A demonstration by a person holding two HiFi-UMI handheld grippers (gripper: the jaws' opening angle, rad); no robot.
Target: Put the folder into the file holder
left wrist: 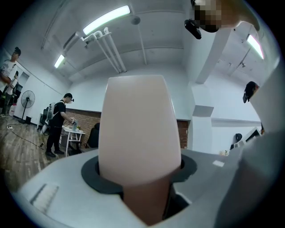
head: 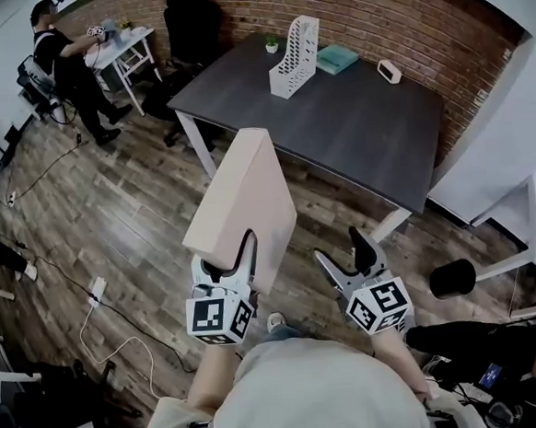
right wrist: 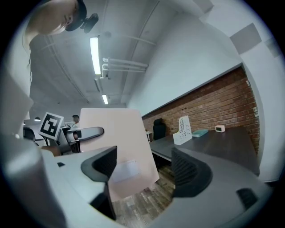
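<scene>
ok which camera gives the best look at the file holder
The head view: the white file holder stands whole and unblocked on the dark table. The right gripper view shows the file holder small and far off. The left gripper view misses it; the folder fills its middle.

I hold both level: left gripper (head: pixel 225 253) clamped on the folder (head: pixel 243 187), right gripper (head: pixel 342 253) beside it, jaws apart, empty.

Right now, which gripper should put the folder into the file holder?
Left: the left gripper grips the pink folder, while the right gripper is open and empty. The white file holder stands ahead on the table.
</scene>
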